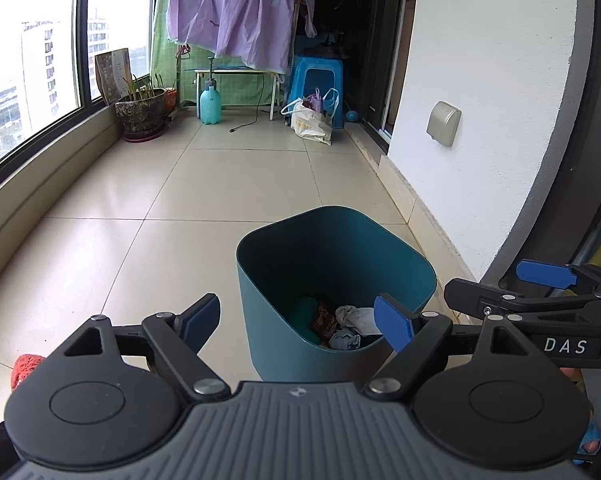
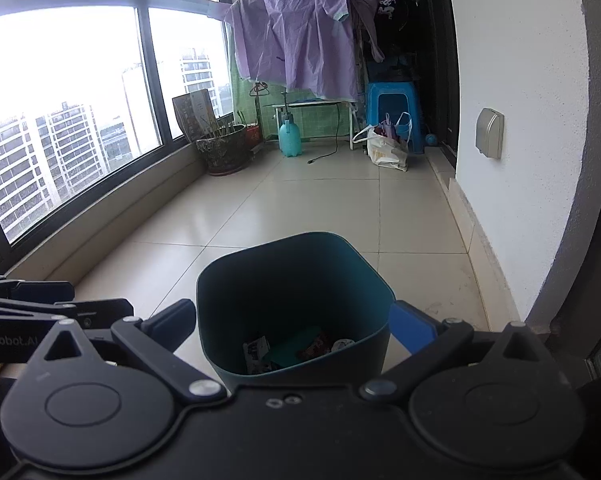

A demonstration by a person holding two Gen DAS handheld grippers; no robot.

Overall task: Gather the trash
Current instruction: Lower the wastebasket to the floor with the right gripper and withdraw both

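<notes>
— How do the two hand-held grippers stand?

— The left hand-held gripper (image 1: pixel 300 320) is spread wide and holds nothing; its blue-padded fingers (image 1: pixel 394 326) hang over the near rim of the bin (image 1: pixel 284 320). The right hand-held gripper (image 2: pixel 294 324) is spread just as wide, also empty, one finger on either side of the bin without clearly touching it.

— And the trash?

— Inside the bin, at the bottom: a crumpled white tissue (image 1: pixel 356 316), a red wrapper (image 1: pixel 324 320), a printed packet (image 2: pixel 256 354). The bin stands upright on the tiled floor (image 1: pixel 220 184), just in front of and below both grippers, near the white wall (image 1: pixel 480 80).
</notes>
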